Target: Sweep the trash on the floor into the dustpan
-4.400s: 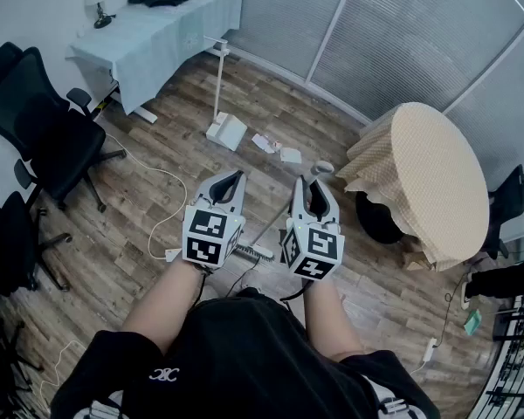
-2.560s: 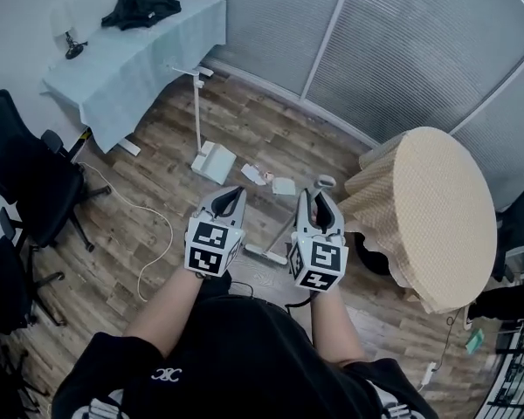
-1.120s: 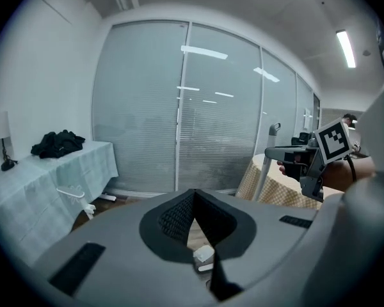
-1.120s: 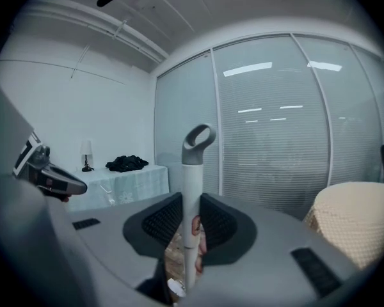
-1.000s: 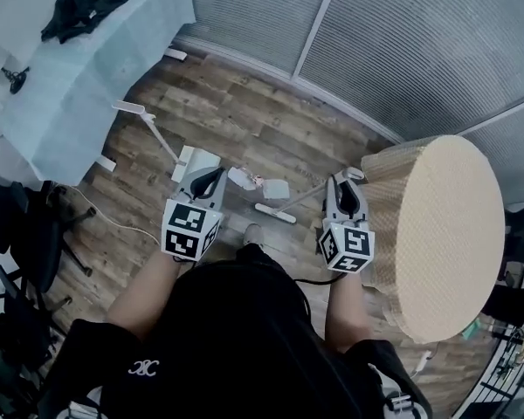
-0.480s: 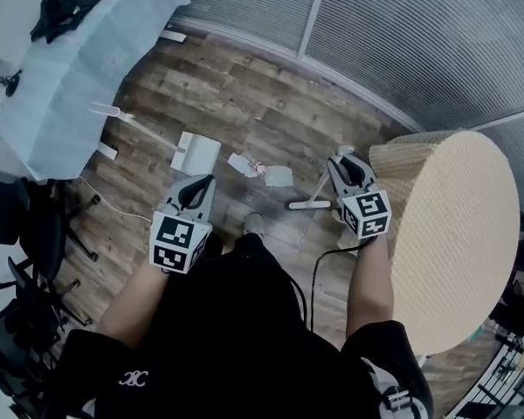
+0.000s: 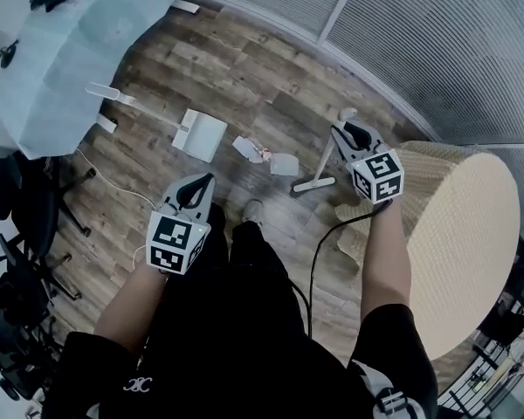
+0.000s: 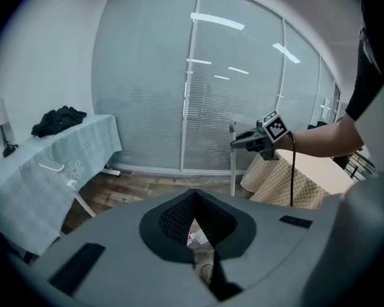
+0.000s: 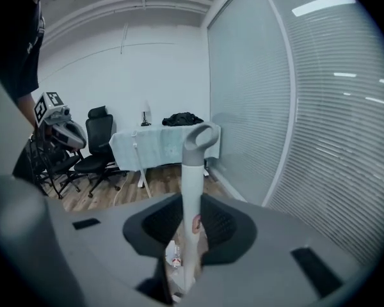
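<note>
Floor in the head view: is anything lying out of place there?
Yes: paper trash lies loose on the floor, between the dustpan and the broom.

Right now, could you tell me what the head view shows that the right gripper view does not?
Only the head view shows the round table. Only the right gripper view shows the fingers of the right gripper shut on the broom handle. Both show the left gripper, the floor trash and the cloth-covered table.
</note>
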`<state>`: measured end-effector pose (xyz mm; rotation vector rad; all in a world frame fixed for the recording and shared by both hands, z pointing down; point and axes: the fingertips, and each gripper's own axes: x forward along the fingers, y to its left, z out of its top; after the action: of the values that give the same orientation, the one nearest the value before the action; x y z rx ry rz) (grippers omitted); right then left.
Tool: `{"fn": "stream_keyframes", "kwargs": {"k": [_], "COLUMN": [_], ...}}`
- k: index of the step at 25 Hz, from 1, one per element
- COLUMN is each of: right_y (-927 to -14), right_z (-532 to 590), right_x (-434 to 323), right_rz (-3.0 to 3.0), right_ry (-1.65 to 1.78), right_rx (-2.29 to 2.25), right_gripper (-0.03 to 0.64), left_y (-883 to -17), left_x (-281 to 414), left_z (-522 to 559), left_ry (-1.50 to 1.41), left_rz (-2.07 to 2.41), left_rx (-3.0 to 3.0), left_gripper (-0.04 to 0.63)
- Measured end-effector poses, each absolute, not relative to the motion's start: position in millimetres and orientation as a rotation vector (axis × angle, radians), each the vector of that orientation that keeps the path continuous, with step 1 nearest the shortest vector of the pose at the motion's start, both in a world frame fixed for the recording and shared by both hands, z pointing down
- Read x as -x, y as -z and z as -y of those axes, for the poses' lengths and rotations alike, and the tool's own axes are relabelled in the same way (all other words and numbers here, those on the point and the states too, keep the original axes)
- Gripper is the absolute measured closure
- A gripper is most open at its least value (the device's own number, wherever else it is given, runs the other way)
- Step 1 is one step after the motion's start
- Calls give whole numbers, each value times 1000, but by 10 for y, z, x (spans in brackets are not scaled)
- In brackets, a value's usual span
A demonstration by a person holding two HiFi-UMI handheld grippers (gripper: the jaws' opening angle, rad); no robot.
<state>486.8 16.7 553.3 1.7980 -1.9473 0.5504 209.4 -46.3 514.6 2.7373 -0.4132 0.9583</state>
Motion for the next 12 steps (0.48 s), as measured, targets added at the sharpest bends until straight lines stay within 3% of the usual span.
{"fn": "stream_keyframes", "kwargs": {"k": [6, 12], "right_y": [-5751, -5922], "right_z": [534, 1164], "right_x": [-4785, -4146], "right_rz": [1973, 2136], "right_ry": [-564, -556], "right_rx": [-1709, -1370], "right_gripper": [522, 522], "left_y": [-5246, -5456], "left_x": [-1722, -1295], "left_z": [769, 1056], "left_ry": [-936, -955], "left_rz": [522, 621], "left_rx": [-2673, -2580], "left_gripper": [601, 601]}}
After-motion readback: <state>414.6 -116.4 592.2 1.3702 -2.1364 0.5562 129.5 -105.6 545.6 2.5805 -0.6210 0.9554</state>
